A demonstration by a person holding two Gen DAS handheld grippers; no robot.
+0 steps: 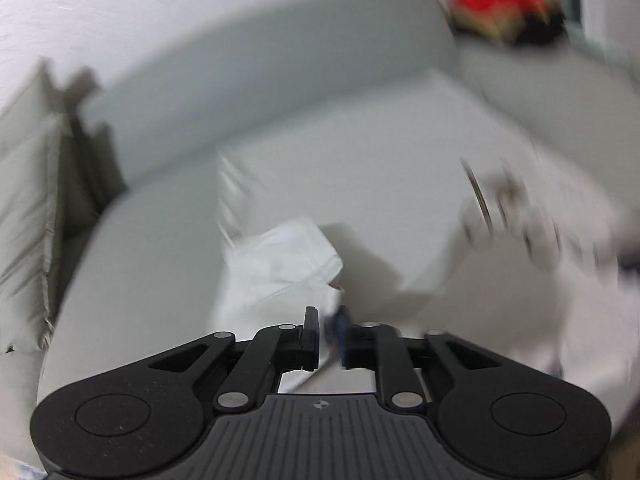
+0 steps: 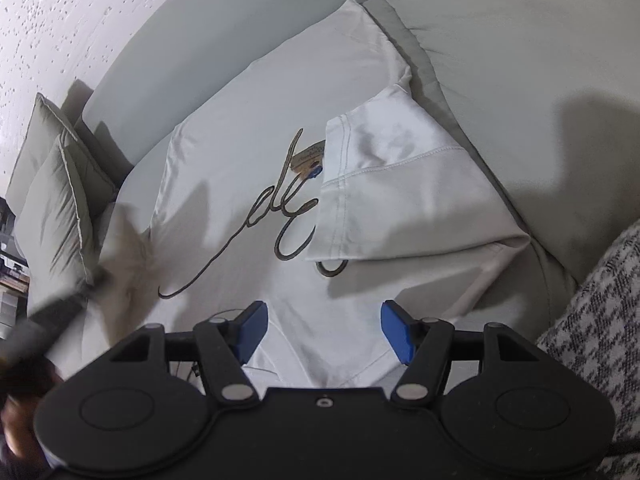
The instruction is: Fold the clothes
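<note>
White fabric dominates both views: a T-shirt (image 2: 248,168) with a dark cursive script print (image 2: 280,216) lies spread on a pale grey sofa (image 2: 500,60). In the right wrist view one sleeve (image 2: 400,184) is folded inward over the chest, its stitched hem covering the end of the script and part of a small tan tag (image 2: 310,158) beside it. The right tool (image 2: 324,328) hovers low over the near part of the shirt, its blue pads (image 2: 252,328) standing wide apart with nothing pinched between them; the cloth beneath lies flat. Two grey cushions (image 2: 56,200) lean at the sofa's left end against a speckled white wall (image 2: 60,20), and a houndstooth-patterned fabric (image 2: 592,320) shows at the lower right edge.

The left wrist view is heavily blurred. The left tool (image 1: 328,332) has its jaws nearly together, with a bunched fold of the white shirt (image 1: 280,268) running up between the fingers; whether the pads actually press on it cannot be told from the smear. The rest of the shirt trails off to the right, where the print appears only as streaks. A red and dark object (image 1: 504,4) sits far back at the upper right, too blurred to identify.
</note>
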